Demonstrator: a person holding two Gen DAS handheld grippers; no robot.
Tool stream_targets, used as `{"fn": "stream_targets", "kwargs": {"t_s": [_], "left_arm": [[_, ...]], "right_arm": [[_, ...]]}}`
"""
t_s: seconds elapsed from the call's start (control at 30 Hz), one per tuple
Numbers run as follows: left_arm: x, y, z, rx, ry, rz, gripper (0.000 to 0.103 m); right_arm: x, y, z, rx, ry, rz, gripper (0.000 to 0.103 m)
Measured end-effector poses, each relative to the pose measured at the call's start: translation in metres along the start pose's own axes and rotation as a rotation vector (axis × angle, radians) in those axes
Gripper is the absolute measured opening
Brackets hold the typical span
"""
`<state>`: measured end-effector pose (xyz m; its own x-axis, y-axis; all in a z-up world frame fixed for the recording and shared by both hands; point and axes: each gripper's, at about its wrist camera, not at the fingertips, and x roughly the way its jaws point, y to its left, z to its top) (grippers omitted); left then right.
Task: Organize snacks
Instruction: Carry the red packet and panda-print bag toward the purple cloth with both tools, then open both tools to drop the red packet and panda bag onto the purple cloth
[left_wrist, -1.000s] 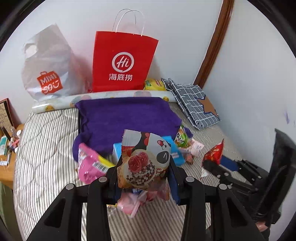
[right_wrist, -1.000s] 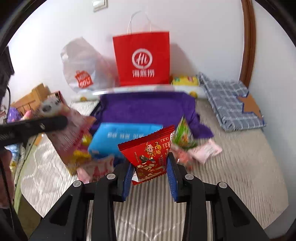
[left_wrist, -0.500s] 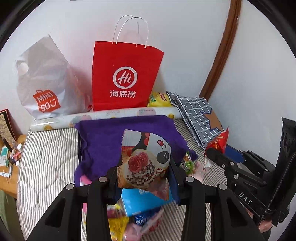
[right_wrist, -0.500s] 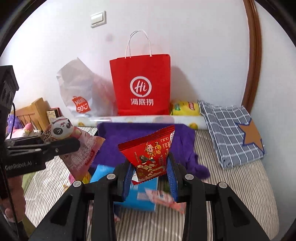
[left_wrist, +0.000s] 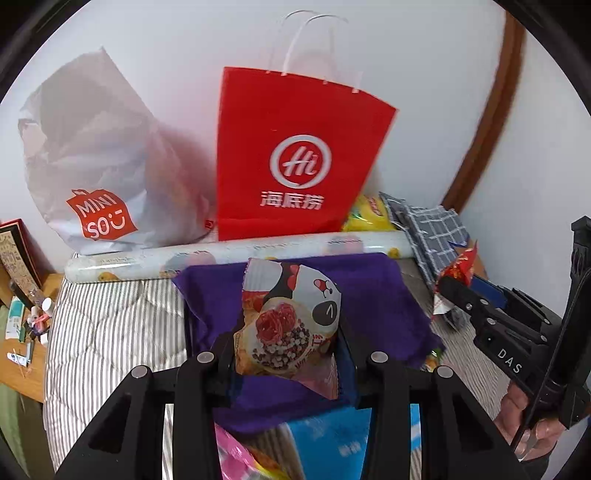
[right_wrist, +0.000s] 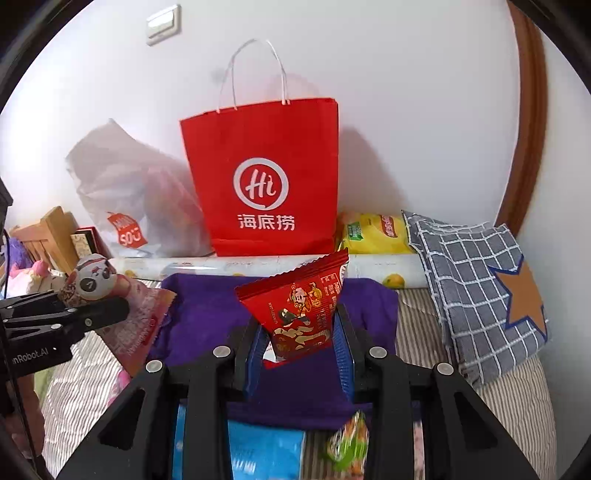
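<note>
Red snack packet (right_wrist: 303, 311) clamped between right gripper (right_wrist: 300, 345) fingers; panda-print snack bag (left_wrist: 290, 325) clamped in left gripper (left_wrist: 286, 354). Both held above purple cloth (left_wrist: 373, 295), red Haidilao paper bag (right_wrist: 264, 177) directly ahead.

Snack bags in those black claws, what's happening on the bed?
A person holds a claw-like gripper in each hand. The left gripper is shut on a panda snack packet, and the right gripper is shut on a red snack packet. Both are held up over the purple cloth, facing the red paper bag by the wall.
</note>
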<state>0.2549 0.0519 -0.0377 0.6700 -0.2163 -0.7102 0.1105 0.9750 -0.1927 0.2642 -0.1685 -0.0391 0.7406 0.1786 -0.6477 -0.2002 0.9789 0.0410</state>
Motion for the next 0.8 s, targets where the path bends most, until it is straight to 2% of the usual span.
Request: {"fn": "stream_targets", "kwargs": {"t_s": [0.33, 0.5, 0.67, 0.8], "left_arm": [[0.055, 0.030, 0.023, -0.049, 0.044, 0.020, 0.039], [0.081, 0.033, 0.033, -0.053, 0.069, 0.014, 0.039], [0.110, 0.040, 0.029, -0.058, 0.108, -0.009, 0.039], [0.132, 0.047, 0.023, -0.065, 0.156, 0.000, 0.039]], "right_arm": [[0.057, -0.007, 0.019, -0.040, 0.056, -0.013, 0.035], [0.090, -0.014, 0.027, -0.022, 0.108, 0.017, 0.035], [0.122, -0.015, 0.023, -0.033, 0.179, 0.022, 0.035], [0.148, -0.018, 0.014, -0.030, 0.253, 0.023, 0.035]]}}
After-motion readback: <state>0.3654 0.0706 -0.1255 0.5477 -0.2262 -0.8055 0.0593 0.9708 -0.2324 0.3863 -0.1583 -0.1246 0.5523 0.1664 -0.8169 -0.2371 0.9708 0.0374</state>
